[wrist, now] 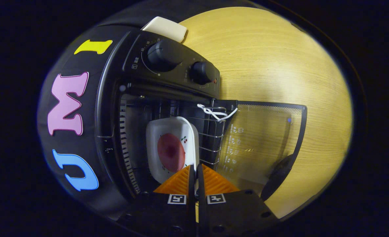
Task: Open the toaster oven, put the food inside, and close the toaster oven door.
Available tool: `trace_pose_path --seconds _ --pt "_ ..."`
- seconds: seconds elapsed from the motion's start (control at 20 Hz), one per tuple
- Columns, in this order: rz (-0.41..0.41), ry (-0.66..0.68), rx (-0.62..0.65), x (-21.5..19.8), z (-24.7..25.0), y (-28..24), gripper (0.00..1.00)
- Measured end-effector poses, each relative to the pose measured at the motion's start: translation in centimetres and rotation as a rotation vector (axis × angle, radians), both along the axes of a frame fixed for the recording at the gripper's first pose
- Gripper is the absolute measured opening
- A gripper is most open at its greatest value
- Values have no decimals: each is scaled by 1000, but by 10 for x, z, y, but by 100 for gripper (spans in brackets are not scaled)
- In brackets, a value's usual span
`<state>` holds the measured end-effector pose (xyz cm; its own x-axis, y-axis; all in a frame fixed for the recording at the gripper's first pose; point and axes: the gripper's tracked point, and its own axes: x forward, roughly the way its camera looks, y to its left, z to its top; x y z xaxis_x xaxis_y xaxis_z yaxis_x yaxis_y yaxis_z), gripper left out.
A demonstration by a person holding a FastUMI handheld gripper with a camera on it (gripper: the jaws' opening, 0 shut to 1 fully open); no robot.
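Orange fingers (196, 169) nearly pressed together, pinching the rim of the white dish (171, 148) right at their tips. On the dish, just ahead, sits a round pink slice of food (170, 152), inside the open toaster oven (138, 108). The glass door (263, 141) hangs open beside the fingers, a white cord (215, 113) on the wire rack (210, 138) beyond, and the wooden table (273, 65) farther off.

Plate (171, 148) sits inside toaster oven (168, 98), apparently on its rack, door (263, 141) open alongside.
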<state>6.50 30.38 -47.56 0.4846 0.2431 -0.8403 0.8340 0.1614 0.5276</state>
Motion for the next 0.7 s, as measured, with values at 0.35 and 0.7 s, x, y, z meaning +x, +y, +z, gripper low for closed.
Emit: trace_pose_path --seconds 0.35,0.7 --pt "26 -52 107 -10 17 5 66" --pt "242 -151 97 -25 65 -5 99"
